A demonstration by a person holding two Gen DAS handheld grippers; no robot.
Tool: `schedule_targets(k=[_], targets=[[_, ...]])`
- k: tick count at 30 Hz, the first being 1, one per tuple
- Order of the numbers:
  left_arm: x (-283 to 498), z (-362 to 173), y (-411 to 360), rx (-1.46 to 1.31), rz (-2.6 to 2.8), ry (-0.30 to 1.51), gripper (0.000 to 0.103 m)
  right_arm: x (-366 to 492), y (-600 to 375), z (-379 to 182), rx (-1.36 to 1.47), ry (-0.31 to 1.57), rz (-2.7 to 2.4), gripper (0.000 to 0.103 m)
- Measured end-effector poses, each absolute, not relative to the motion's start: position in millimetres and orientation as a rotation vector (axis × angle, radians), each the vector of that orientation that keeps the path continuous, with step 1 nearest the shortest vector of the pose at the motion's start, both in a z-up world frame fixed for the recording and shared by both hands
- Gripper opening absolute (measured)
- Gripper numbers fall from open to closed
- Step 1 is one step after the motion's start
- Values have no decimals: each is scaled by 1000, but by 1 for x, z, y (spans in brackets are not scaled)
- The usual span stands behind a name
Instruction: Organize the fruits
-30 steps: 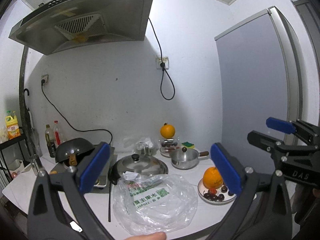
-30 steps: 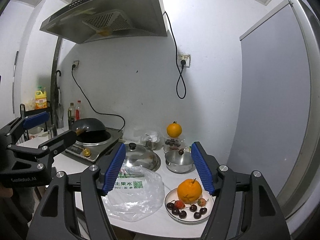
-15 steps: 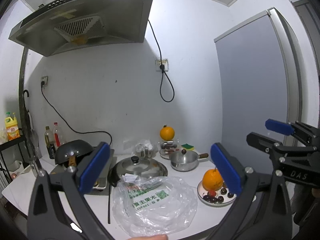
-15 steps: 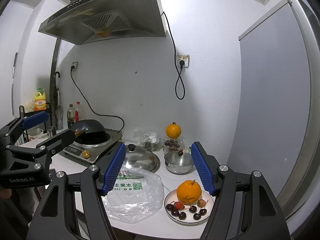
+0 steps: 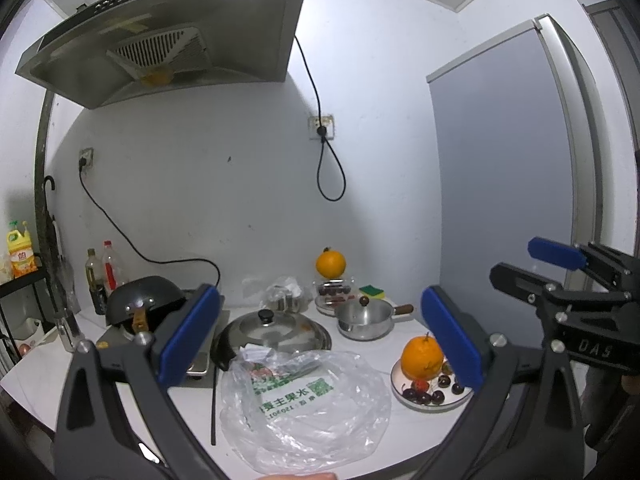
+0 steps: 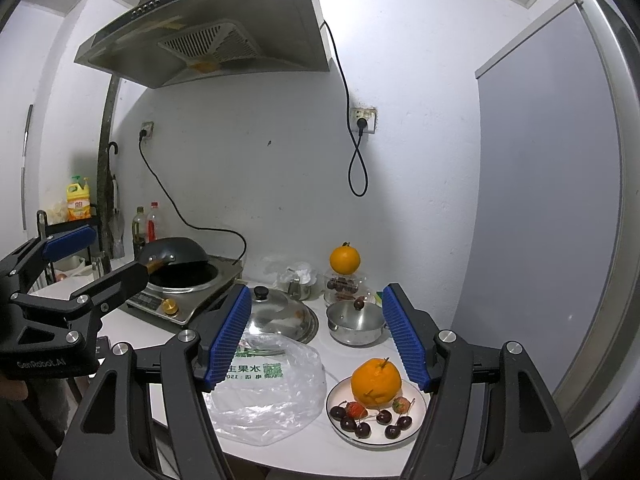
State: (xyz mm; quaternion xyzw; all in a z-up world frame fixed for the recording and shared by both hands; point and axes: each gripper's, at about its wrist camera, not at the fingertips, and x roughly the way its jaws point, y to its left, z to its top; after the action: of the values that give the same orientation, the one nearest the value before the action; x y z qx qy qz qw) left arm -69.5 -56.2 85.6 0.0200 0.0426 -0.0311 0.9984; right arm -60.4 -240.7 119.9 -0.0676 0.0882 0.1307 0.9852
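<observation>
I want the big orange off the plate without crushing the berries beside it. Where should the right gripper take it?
Probably from above, across the widest part of the orange, fingers to its left and right. It sits at the back of the plate, with cherries and strawberries crowding its front, so a low frontal approach would likely hit them. The right gripper stands open, and looks wide enough.

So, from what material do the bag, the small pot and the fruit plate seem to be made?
Bag: thin clear plastic, crinkled and glossy, printed green. Small pot: polished metal, probably stainless steel, with mirror-like reflections. Fruit plate: smooth white, likely ceramic, though glazed plastic is possible.
</observation>
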Motion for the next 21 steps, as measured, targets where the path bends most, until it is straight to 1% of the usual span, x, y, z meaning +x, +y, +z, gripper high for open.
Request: schedule_targets(k=[21], targets=[[-69,84,-54,33,-71,89,102,-59,-241,118,-138,184,261,71]])
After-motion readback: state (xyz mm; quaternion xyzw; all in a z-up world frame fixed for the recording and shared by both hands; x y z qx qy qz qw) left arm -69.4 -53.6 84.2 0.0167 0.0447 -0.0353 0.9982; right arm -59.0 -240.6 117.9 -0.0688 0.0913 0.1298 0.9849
